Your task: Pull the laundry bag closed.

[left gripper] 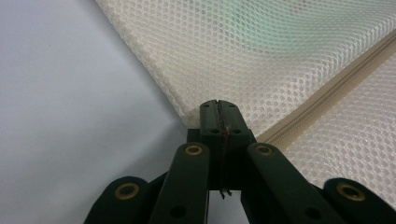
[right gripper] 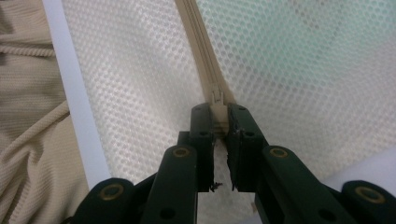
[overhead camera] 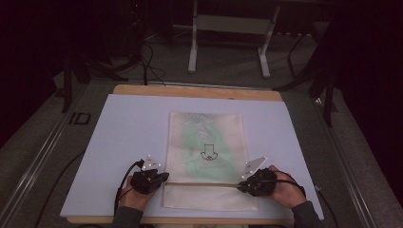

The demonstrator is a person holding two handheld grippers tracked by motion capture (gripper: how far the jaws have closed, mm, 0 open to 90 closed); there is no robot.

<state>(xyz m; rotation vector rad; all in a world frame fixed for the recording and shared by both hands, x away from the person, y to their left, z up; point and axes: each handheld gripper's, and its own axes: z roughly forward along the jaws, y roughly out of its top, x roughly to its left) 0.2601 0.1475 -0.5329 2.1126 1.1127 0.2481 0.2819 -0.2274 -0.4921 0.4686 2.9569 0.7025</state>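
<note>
Fingers of the right gripper pinch the zipper pull at the mesh bag's 4 o'clock edge, the left gripper, fully closed, clamps its 8 o'clock edge, and the bag lies mid-mat.

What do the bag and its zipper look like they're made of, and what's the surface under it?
The bag looks like cream synthetic mesh, judging by its honeycomb holes and the green showing through. The zipper seems to be beige woven tape with a matching slider, plastic or painted metal; I cannot tell which. The table sheet looks like smooth matte pale board or plastic, without visible grain.
</note>
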